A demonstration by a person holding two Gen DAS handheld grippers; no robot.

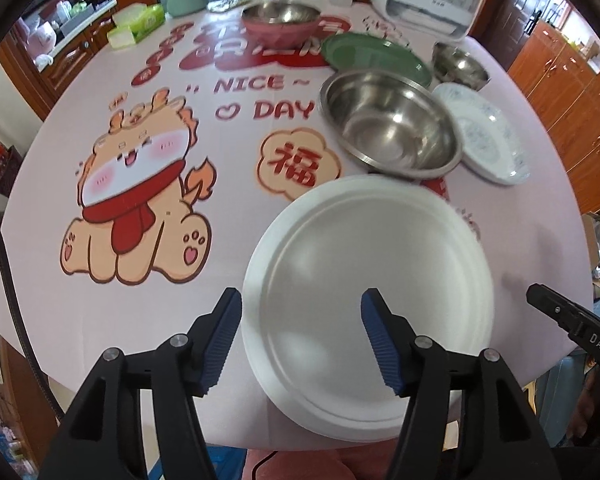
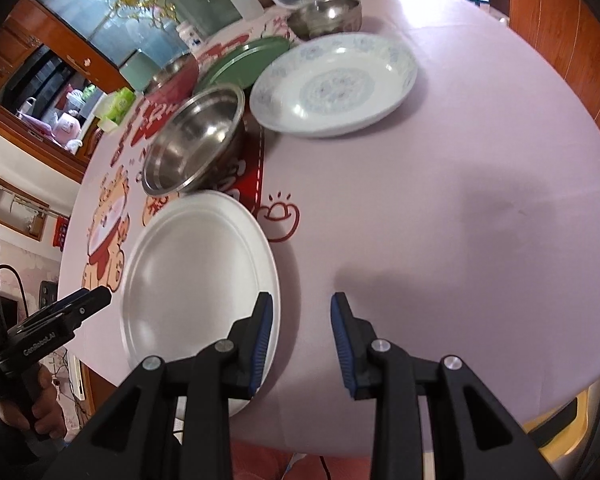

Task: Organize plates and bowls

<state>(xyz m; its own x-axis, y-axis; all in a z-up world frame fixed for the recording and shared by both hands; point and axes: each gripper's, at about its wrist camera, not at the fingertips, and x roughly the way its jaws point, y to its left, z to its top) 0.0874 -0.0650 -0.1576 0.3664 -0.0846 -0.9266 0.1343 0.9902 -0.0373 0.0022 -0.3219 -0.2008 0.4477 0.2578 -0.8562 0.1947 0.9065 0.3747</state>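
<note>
Tablecloth [image 2: 460, 160] bare beside white plate [image 2: 200, 280]

The tablecloth [image 1: 228, 184] bears red print: "NICE ~" [image 1: 256, 84] at about 12 o'clock, and just below it a heart with "DAY" [image 1: 283, 110]. Toward the middle, a cloud-shaped badge holds the character "福" [image 1: 296, 164]. The right gripper [image 1: 572, 320], at 3 o'clock in the left view, reads "DAS". The left gripper [image 2: 56, 320], at 9 o'clock in the right view, reads "GenRobot.AI".
</note>
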